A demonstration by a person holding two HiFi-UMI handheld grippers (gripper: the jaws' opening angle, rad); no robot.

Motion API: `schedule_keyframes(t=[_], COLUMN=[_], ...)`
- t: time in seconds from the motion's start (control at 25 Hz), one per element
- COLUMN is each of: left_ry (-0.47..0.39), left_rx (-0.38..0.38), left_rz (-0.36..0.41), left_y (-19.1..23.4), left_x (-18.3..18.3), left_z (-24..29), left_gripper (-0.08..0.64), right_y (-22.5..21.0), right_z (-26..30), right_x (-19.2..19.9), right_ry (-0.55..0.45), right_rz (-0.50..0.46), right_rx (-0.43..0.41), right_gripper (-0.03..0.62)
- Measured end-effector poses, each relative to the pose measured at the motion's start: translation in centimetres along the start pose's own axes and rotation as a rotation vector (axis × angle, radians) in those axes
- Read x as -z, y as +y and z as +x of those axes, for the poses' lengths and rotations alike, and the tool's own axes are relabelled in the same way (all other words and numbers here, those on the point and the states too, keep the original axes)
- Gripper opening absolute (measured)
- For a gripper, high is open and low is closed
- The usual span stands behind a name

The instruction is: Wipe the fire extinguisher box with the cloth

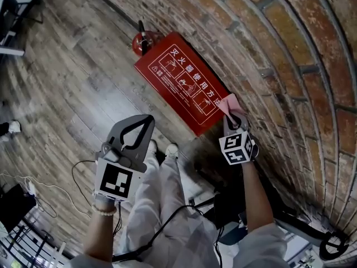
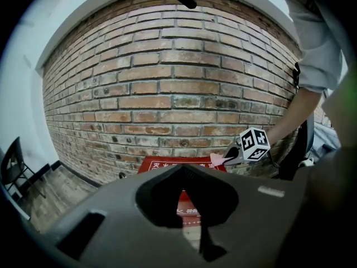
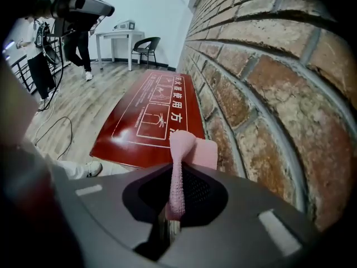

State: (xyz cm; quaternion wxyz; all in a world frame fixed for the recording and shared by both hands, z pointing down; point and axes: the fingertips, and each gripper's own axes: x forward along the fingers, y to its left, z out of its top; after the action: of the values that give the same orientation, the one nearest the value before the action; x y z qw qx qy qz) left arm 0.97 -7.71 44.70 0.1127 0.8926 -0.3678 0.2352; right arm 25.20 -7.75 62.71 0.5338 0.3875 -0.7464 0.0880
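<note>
Box (image 1: 184,82): cloth (image 1: 229,103), pinched by one narrow fold in the right gripper (image 1: 232,116) close to the wall (image 1: 290,66), could snag on brick and pull free; left gripper (image 1: 148,121) closed, empty.

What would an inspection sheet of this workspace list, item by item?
Surface: wooden floor; the box lies on it beside the wall.
Job's things: red box, printed side up; pink cloth at its near corner.
Clutter: extinguisher by the box's far end.
Grippers: left gripper shut, empty; right gripper shut on the cloth.
Cables: black cable by the person's legs.
Surroundings: brick wall, table, chair, standing person.
</note>
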Motion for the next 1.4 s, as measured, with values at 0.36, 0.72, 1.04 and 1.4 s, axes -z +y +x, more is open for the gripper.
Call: schedule_keyframes(t=[0.36,0.72,1.04,1.4], left_ry=[-0.006,-0.016,-0.005,-0.001], left_rx=[-0.008,-0.058,-0.105,-0.141], left_rz=[-0.003,-0.037,-0.058,-0.082], left_y=[-0.1,1.9,4.2,5.5], left_x=[0.1,1.2,2.8,4.4], left_z=[-0.6,-1.7,-3.3,-5.3], left_gripper=[-0.002,-0.002,-0.002,-0.002], right_y=[-0.9,-0.5,-0.1,0.3], right_z=[-1.5,-4.2,-2.5,1.5], right_x=[-0.8,-7.4,-15.3,-24.3], right_ry=[-0.018,-0.159,-0.265,-0.333], right_rz=[-0.011,-0.072,-0.142,-0.295], right_rx=[0.025,0.021,0.01,0.001], right_gripper=[0.028,0.028,0.028,0.028])
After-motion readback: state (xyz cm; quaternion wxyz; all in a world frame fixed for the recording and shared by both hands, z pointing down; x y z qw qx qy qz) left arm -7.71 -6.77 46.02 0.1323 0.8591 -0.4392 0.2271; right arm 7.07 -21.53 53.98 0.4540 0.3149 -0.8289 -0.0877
